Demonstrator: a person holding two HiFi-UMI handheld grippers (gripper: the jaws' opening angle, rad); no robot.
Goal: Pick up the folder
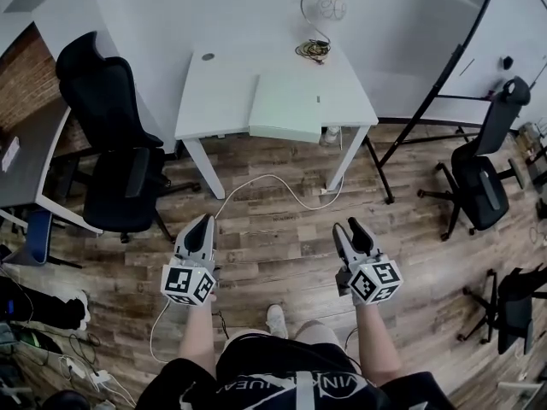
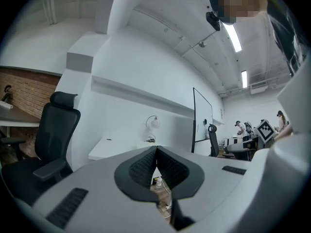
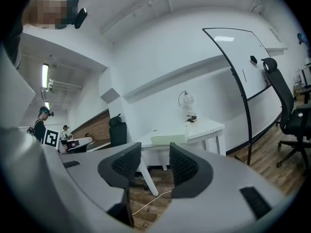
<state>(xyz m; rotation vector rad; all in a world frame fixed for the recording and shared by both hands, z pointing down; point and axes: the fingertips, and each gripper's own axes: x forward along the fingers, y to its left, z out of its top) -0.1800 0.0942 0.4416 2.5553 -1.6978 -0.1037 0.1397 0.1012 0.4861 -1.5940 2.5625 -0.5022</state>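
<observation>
A pale green folder (image 1: pixel 288 103) lies flat on the white table (image 1: pixel 215 92), its near edge hanging over the table's front; it also shows in the right gripper view as the folder (image 3: pixel 168 139). Both grippers are held over the wooden floor, well short of the table. My left gripper (image 1: pixel 202 223) has its jaws shut with the tips touching and nothing between them, as the left gripper (image 2: pixel 156 150) view confirms. My right gripper (image 1: pixel 346 227) is open, with an empty gap in the right gripper (image 3: pixel 155 152) view, and points toward the folder.
A desk lamp (image 1: pixel 320 11) with a coiled cord stands at the table's back. A black office chair (image 1: pixel 115 143) is left of the table, another chair (image 1: pixel 483 173) at right, beside a slanted whiteboard stand (image 1: pixel 444 75). A white cable (image 1: pixel 273 182) and a small bottle (image 1: pixel 332 133) lie under the table.
</observation>
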